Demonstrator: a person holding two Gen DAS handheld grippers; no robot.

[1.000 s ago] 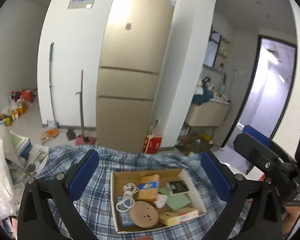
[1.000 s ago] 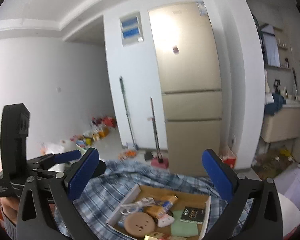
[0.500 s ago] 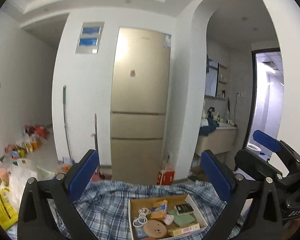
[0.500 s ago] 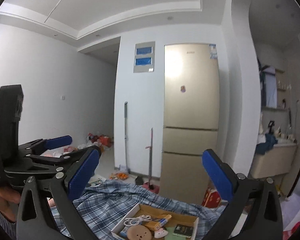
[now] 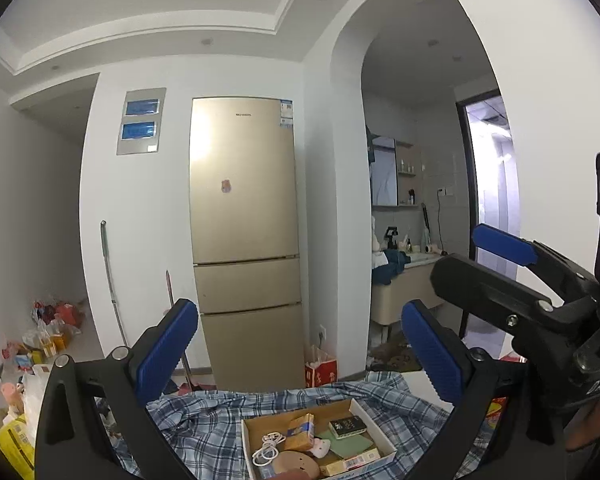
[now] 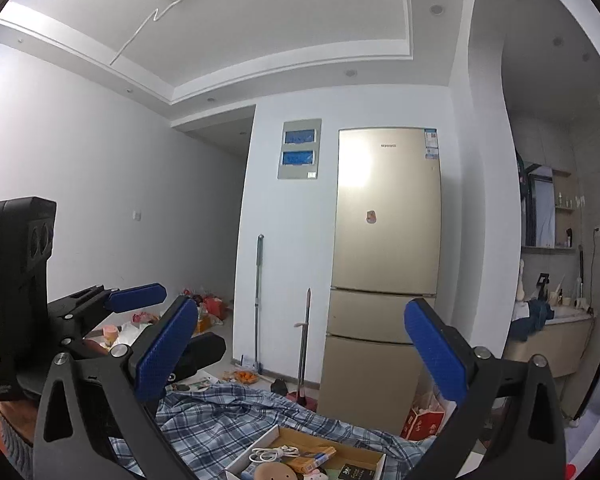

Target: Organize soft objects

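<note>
A blue plaid cloth [image 5: 204, 424] lies spread on the surface low in the left wrist view; it also shows in the right wrist view [image 6: 220, 416]. On it sits a shallow cardboard box [image 5: 374, 428], also seen in the right wrist view [image 6: 374, 458], holding a white cable [image 5: 266, 446], an orange packet [image 5: 300, 432], a round wooden disc [image 5: 296, 468] and small cards. My left gripper [image 5: 300, 356] is open and empty, raised well above the box. My right gripper [image 6: 300, 352] is open and empty, also held high.
A gold fridge [image 5: 244, 240] stands against the far white wall with a mop [image 5: 110, 280] and broom beside it. Bags and clutter [image 5: 40, 340] lie on the floor at left. A washbasin counter [image 5: 404, 280] is at right, beyond the arch.
Both grippers have tilted upward and risen: the box and cloth have dropped to the bottom edge of both views and the ceiling has come into sight.
</note>
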